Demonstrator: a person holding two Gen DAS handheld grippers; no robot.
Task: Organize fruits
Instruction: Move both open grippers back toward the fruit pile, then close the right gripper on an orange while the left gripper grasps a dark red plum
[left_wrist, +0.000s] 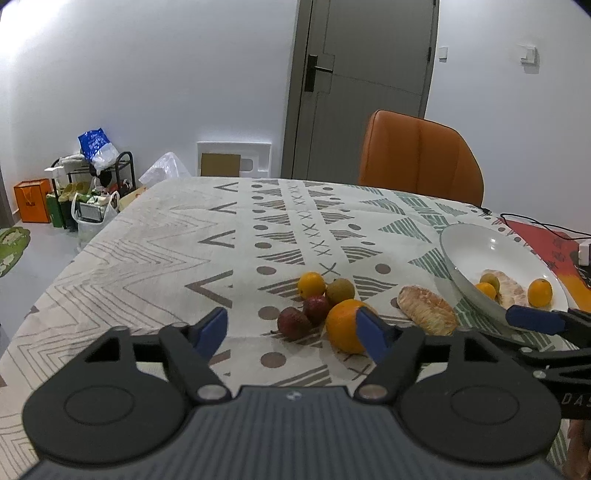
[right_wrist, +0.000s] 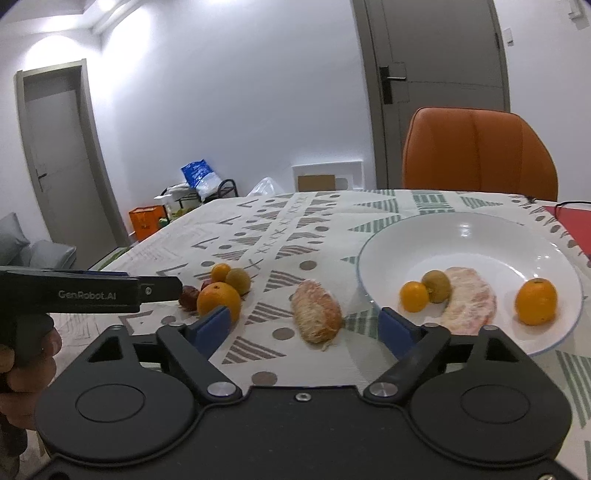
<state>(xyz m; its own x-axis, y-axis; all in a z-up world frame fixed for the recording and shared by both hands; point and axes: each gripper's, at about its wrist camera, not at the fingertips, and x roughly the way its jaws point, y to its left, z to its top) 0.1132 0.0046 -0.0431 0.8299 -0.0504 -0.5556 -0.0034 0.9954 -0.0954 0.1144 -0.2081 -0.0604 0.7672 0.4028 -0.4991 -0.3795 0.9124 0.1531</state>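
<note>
In the left wrist view, the left gripper (left_wrist: 291, 334) is seen low in the frame, tilted down toward the patterned tablecloth (left_wrist: 147, 251), its blue pads (left_wrist: 212, 328) spread apart with nothing pinched between them. Ahead of the pads a cluster of fruit is found at the centre: a large orange (left_wrist: 343, 328) just behind the right-hand pad, two dark red fruits (left_wrist: 293, 323) beside it, a green-brown fruit (left_wrist: 340, 291) and a small orange fruit (left_wrist: 311, 284) behind. A peeled citrus segment (left_wrist: 426, 310) is laid to the right of the cluster, and a white plate (left_wrist: 480, 243) at the right edge is seen to hold further fruit. One blue-tipped finger of the right gripper (left_wrist: 535, 321) is seen over the plate's near rim at the lower right. An orange chair (left_wrist: 421, 155) and a grey door (left_wrist: 362, 74) are placed beyond the table. In the right wrist view, the right gripper (right_wrist: 306, 328) is likewise angled downward, its pads held wide with nothing gripped; the segment (right_wrist: 316, 314) is seen between and just beyond them on the cloth. The plate (right_wrist: 480, 236) fills the right of the frame, with two small oranges, a green-brown fruit and another peeled segment inside. The left gripper's body (right_wrist: 88, 291) crosses from the left edge, held by a hand (right_wrist: 26, 365), partly covering the fruit cluster.
</note>
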